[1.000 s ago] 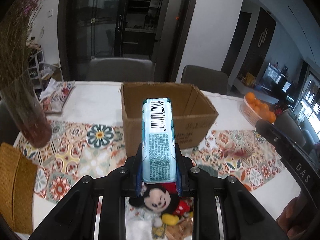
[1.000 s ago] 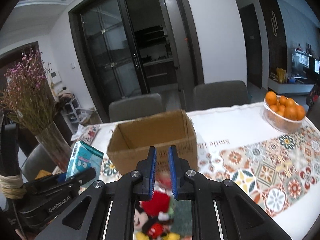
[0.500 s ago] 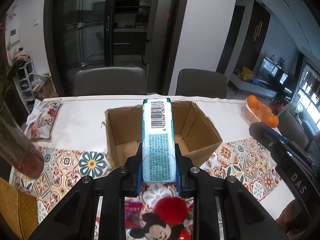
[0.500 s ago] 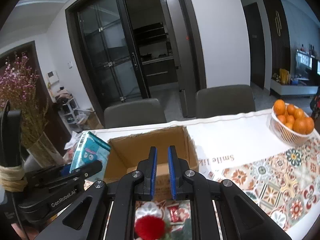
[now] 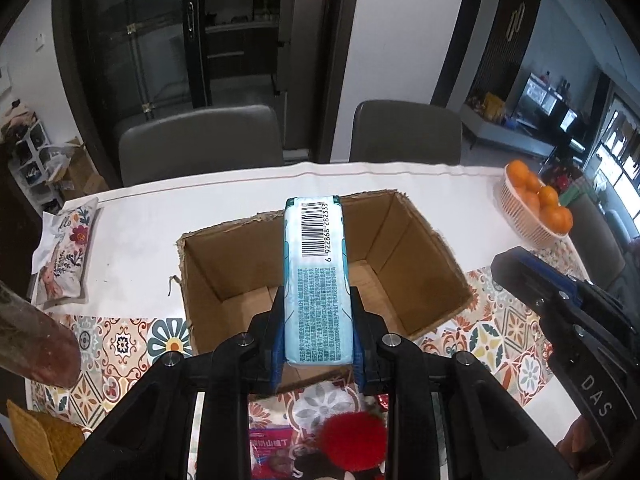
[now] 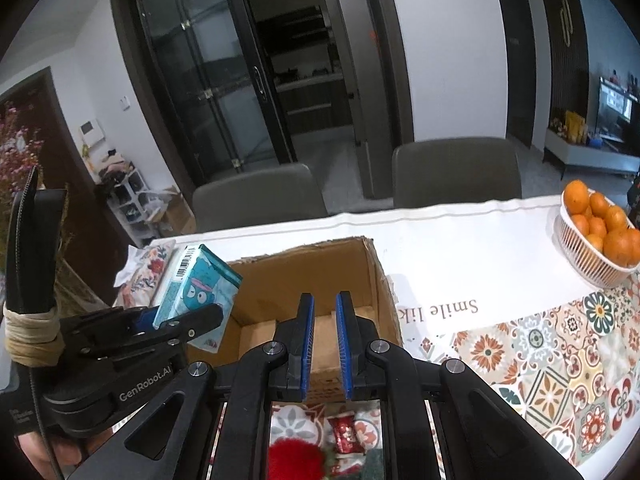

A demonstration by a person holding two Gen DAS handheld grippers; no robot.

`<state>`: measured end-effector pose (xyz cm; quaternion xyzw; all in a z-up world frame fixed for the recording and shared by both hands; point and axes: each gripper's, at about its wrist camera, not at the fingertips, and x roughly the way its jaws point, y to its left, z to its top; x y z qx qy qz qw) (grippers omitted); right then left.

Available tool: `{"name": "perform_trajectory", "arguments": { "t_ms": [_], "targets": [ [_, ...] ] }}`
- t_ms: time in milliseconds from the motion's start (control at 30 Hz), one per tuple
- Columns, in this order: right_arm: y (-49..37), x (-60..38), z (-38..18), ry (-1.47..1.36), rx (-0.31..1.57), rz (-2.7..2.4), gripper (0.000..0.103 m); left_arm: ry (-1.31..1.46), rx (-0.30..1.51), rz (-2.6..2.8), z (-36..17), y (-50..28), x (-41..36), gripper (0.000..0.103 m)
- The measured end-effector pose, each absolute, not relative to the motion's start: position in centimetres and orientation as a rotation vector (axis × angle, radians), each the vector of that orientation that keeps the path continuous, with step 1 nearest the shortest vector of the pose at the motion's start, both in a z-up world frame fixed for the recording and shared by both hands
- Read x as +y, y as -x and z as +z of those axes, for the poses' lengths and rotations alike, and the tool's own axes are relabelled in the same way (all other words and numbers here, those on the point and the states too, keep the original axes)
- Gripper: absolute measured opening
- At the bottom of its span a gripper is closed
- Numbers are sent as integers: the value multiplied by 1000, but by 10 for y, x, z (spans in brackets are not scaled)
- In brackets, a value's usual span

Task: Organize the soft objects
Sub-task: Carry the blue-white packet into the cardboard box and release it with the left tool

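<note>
My left gripper (image 5: 316, 320) is shut on a light blue tissue pack (image 5: 316, 276) with a barcode and holds it above the open cardboard box (image 5: 416, 240). In the right wrist view the pack (image 6: 196, 296) hangs over the box's left rim (image 6: 304, 256). My right gripper (image 6: 323, 320) stands nearly closed with a narrow gap and holds nothing, just in front of the box. A red pompom (image 5: 352, 436) and a plush toy lie on the table below both grippers.
A basket of oranges (image 6: 600, 236) stands at the right. A floral pouch (image 5: 64, 256) lies at the left, a vase (image 5: 36, 344) nearer. A red candy wrapper (image 6: 344, 432) and a pink packet (image 5: 272, 448) lie near the pompom. Two grey chairs stand behind the table.
Both grippers have risen and moved forward toward the box. The tissue pack now hangs over the box opening; the plush toy has slid out of view below.
</note>
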<state>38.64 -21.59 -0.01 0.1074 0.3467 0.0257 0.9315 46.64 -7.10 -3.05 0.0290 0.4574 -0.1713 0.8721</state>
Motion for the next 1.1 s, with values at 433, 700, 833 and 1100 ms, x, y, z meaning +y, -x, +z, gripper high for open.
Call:
{"name": "perform_trajectory", "arguments": {
  "t_ms": [433, 700, 833, 1100],
  "targets": [
    [-396, -222, -8, -251, 777, 45, 24, -97, 911, -295, -20, -451, -58, 59],
    [-372, -221, -6, -227, 784, 26, 49, -99, 924, -243, -21, -419, -42, 61],
    [-356, -219, -8, -207, 785, 7, 63, -74, 928, -216, -22, -400, -35, 64],
    [-325, -222, -22, -213, 838, -6, 73, -25, 970, -186, -34, -360, -28, 72]
  ]
}}
